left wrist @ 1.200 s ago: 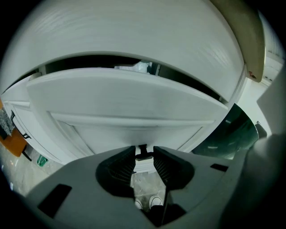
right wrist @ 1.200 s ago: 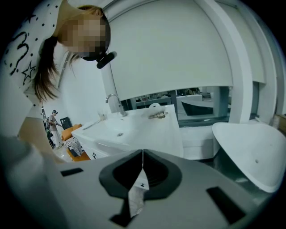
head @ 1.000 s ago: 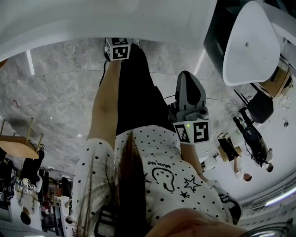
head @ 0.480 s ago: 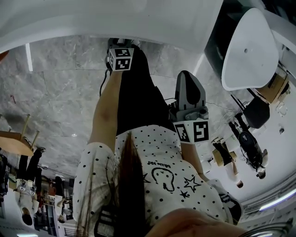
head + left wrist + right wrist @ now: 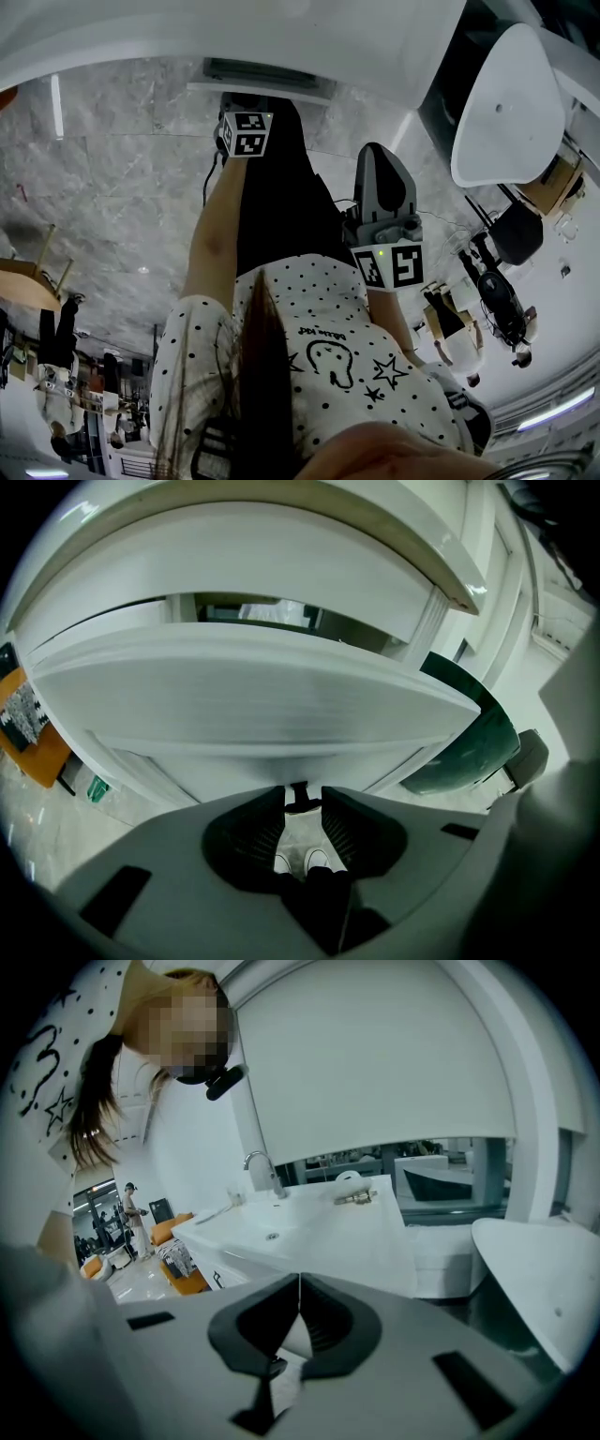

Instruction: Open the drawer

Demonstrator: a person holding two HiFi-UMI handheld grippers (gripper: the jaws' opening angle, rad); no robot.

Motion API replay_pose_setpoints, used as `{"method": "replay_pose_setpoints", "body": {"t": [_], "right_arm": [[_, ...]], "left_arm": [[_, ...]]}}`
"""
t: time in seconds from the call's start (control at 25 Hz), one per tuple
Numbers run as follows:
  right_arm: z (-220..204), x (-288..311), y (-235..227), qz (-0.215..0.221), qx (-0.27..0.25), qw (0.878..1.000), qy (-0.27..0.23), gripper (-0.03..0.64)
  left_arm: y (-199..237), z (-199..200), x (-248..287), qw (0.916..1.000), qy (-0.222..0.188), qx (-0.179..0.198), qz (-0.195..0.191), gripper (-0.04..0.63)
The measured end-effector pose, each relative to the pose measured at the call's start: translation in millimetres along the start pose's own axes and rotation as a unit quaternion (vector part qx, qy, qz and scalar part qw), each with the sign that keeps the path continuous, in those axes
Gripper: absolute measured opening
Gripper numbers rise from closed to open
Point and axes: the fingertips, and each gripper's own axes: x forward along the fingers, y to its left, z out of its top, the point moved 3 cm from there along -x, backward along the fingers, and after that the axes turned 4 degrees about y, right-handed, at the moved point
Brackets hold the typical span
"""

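Observation:
The white drawer (image 5: 253, 710) fills the left gripper view, its front pulled out from the cabinet, with a dark gap (image 5: 248, 609) above it. My left gripper (image 5: 301, 810) is shut on the drawer's small black handle (image 5: 299, 796), which sits between the fingertips. In the head view the left gripper's marker cube (image 5: 246, 133) hangs just below the drawer's edge (image 5: 258, 86). My right gripper (image 5: 298, 1290) is shut with nothing in it and points away from the drawer. In the head view it (image 5: 382, 159) is held by the person's right side.
A white counter (image 5: 309, 1232) with a sink and a faucet (image 5: 262, 1168) lies ahead of the right gripper. A white basin (image 5: 506, 94) stands at the upper right in the head view. Grey marble floor (image 5: 112, 187) lies below. The person's shoes (image 5: 305, 860) show under the handle.
The left gripper has moved back toward the person with the handle in it. The drawer has slid out, and a dark gap now shows under the counter. The right gripper has stayed put.

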Motion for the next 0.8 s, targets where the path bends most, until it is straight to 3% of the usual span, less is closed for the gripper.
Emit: {"method": "replay_pose_setpoints", "body": {"t": [0.48, 0.68, 0.8], "right_arm": [[-7.4, 2.6, 6.0, 0.008, -0.001, 1.0, 0.001, 0.015], [-2.1, 4.8, 7.0, 0.012, -0.001, 1.0, -0.009, 0.015], [2.8, 2.1, 9.6, 0.013, -0.003, 1.0, -0.015, 0.015]], "left_arm": [[5.0, -4.8, -2.4, 1.0, -0.006, -0.007, -0.003, 0.124], [5.3, -3.5, -37.7, 0.9996, -0.009, -0.001, -0.027, 0.12], [-1.7, 10.5, -78.9, 0.9988, -0.031, 0.005, -0.038, 0.047]]}}
